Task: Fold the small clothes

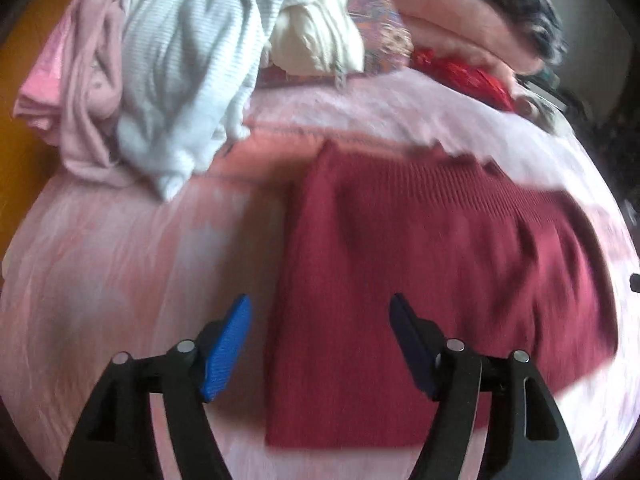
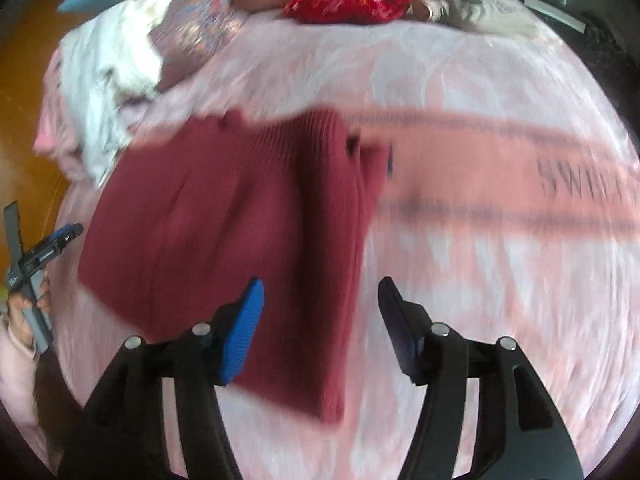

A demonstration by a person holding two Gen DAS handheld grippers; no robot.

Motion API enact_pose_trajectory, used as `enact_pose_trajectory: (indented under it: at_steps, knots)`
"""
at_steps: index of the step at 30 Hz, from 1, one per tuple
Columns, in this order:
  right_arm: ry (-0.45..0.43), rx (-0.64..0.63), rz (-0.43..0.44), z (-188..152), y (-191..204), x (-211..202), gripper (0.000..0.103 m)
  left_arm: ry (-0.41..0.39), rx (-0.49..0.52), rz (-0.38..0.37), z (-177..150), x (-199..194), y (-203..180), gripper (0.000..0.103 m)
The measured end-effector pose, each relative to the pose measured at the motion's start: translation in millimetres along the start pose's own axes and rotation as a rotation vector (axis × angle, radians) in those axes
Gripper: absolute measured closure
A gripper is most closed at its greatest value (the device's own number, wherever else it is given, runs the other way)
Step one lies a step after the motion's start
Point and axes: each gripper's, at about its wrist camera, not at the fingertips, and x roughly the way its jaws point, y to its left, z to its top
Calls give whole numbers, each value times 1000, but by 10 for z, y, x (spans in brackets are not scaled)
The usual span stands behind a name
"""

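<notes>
A dark red ribbed knit garment lies flat on the pink bedspread, folded into a rough rectangle. My left gripper is open and empty, just above the garment's near left edge. In the right wrist view the same red garment lies left of centre. My right gripper is open and empty, over the garment's near right edge. The left gripper shows at the far left of that view, held by a hand.
A heap of unfolded clothes sits at the back left: a white-grey ribbed piece, a pink piece, a cream piece. A red patterned item and pink folded blankets lie at the back. The orange floor lies beyond the bed's left edge.
</notes>
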Motion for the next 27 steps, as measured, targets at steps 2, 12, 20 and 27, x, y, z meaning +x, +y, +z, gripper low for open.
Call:
enact_pose_trajectory:
  at_steps: [2, 12, 20, 27]
  knots:
    - [37, 24, 37, -274, -63, 51, 42, 8, -12, -25, -216, -29, -2, 31]
    - [76, 21, 132, -502, -89, 491, 78, 86, -54, -10, -390, 290, 18, 52]
    - [47, -4, 136, -518, -92, 236, 96, 82, -97, -45, -441, 205, 165, 84]
    - [122, 3, 87, -575, -144, 591, 95, 95, -49, -16, -496, 375, 154, 78]
